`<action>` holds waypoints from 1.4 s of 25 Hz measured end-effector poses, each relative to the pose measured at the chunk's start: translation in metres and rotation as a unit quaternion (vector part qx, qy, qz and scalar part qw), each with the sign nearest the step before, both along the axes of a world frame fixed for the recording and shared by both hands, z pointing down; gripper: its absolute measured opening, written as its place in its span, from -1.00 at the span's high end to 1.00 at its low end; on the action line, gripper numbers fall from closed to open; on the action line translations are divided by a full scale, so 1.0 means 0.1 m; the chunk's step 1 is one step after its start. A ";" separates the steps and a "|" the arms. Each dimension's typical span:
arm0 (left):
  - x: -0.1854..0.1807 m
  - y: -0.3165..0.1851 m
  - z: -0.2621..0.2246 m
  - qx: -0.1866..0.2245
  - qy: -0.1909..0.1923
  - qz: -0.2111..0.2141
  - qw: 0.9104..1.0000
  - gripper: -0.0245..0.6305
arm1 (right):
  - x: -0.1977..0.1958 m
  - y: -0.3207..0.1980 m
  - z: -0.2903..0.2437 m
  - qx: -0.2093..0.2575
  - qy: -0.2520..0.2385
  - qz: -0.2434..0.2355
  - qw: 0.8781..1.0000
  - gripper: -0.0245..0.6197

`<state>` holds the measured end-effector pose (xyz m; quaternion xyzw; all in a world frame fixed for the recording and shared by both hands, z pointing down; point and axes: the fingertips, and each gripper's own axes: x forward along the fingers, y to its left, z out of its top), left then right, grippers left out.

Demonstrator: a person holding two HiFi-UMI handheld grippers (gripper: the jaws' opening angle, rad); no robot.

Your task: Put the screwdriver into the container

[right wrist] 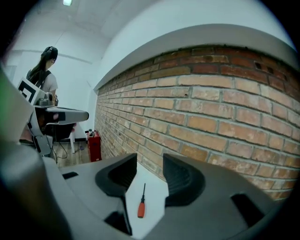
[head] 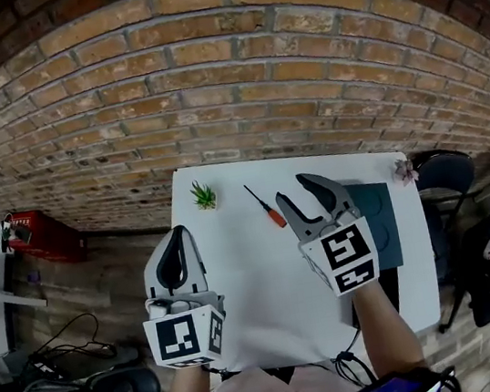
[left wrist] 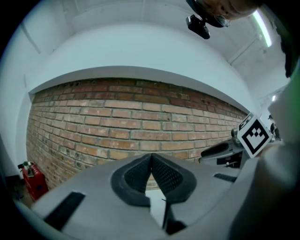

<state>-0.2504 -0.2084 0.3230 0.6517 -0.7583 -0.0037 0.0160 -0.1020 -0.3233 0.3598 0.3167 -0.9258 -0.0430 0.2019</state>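
Left gripper (head: 178, 247) is nearest, at 7 o'clock, ribbed black pads pressed together with nothing between. Right gripper (head: 297, 190) hovers over the white tabletop (head: 252, 300), jaws spread wide, empty. Screwdriver (head: 266, 206) lies flat at 10 o'clock of those jaws, just beside them, not touching. It has a thin dark shaft and a stubby orange handle pointing toward the person. Container (head: 382, 215), a dark teal shallow tray, sits at 3 o'clock of the right gripper. Step: approach, no grasp yet. Next move probably needs the jaws lowered astride the handle, then closed. The smooth round handle may roll.
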 end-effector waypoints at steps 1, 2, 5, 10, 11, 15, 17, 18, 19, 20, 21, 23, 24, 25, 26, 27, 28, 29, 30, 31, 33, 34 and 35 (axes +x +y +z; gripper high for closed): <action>-0.04 -0.04 0.08 -0.007 0.005 0.002 1.000 0.89 | -0.04 -0.03 0.11 -0.009 0.007 0.000 1.000 0.36; -0.08 -0.08 0.16 -0.014 0.011 0.004 1.000 0.89 | -0.07 -0.06 0.22 -0.019 0.014 0.000 1.000 0.36; -0.18 -0.19 0.40 -0.036 0.024 0.008 0.999 0.89 | -0.14 -0.13 0.58 -0.048 0.035 0.000 0.998 0.36; -0.29 -0.34 0.77 -0.069 0.042 0.009 0.997 0.89 | -0.18 -0.24 1.21 -0.100 0.073 0.001 0.992 0.34; -0.32 -0.35 0.84 -0.075 0.045 0.009 0.996 0.89 | -0.18 -0.25 1.34 -0.111 0.080 0.002 0.991 0.34; -0.45 -0.36 1.04 -0.097 0.051 0.003 0.994 0.89 | -0.18 -0.22 1.79 -0.148 0.109 0.005 0.983 0.33; -0.50 -0.39 1.11 -0.100 0.054 0.000 0.994 0.89 | -0.18 -0.24 1.96 -0.158 0.122 0.006 0.980 0.33; -0.52 -0.41 1.14 -0.101 0.055 0.000 0.993 0.89 | -0.18 -0.25 2.04 -0.162 0.128 0.006 0.978 0.33; -0.54 -0.42 1.16 -0.101 0.055 0.001 0.993 0.89 | -0.17 -0.25 2.11 -0.167 0.132 0.007 0.977 0.33; -0.54 -0.43 1.18 -0.103 0.055 0.002 0.993 0.89 | -0.17 -0.24 2.17 -0.173 0.137 0.008 0.975 0.33; -0.54 -0.43 1.21 -0.105 0.056 0.004 0.993 0.89 | -0.16 -0.23 2.23 -0.179 0.141 0.009 0.974 0.33; -0.54 -0.43 1.26 -0.110 0.059 0.006 0.992 0.89 | -0.15 -0.20 2.34 -0.189 0.149 0.009 0.971 0.32; -0.54 -0.43 1.28 -0.113 0.060 0.006 0.992 0.89 | -0.15 -0.19 2.39 -0.192 0.152 0.009 0.969 0.32; -0.54 -0.43 1.31 -0.115 0.062 0.007 0.991 0.89 | -0.14 -0.17 2.44 -0.195 0.155 0.010 0.968 0.32; -0.54 -0.43 1.33 -0.117 0.062 0.008 0.991 0.89 | -0.13 -0.17 2.47 -0.198 0.158 0.011 0.967 0.31; -0.54 -0.43 1.34 -0.119 0.062 0.008 0.991 0.89 | -0.12 -0.16 2.51 -0.200 0.160 0.012 0.966 0.31; -0.55 -0.43 1.36 -0.120 0.062 0.009 0.991 0.89 | -0.11 -0.16 2.53 -0.202 0.162 0.014 0.966 0.31; -0.55 -0.43 1.37 -0.122 0.063 0.008 0.991 0.89 | -0.10 -0.16 2.56 -0.205 0.164 0.015 0.965 0.31; -0.55 -0.42 1.39 -0.124 0.063 0.008 0.990 0.89 | -0.09 -0.15 2.59 -0.208 0.164 0.016 0.964 0.31; -0.56 -0.42 1.40 -0.125 0.064 0.008 0.990 0.89 | -0.08 -0.15 2.60 -0.210 0.163 0.017 0.964 0.31; -0.56 -0.42 1.42 -0.127 0.064 0.008 0.990 0.89 | -0.07 -0.16 2.61 -0.215 0.159 0.017 0.963 0.31; -0.56 -0.42 1.43 -0.127 0.064 0.009 0.990 0.89 | -0.07 -0.17 2.61 -0.218 0.157 0.017 0.963 0.31; -0.55 -0.43 1.43 -0.127 0.064 0.010 0.990 0.89 | -0.07 -0.17 2.62 -0.220 0.156 0.016 0.963 0.30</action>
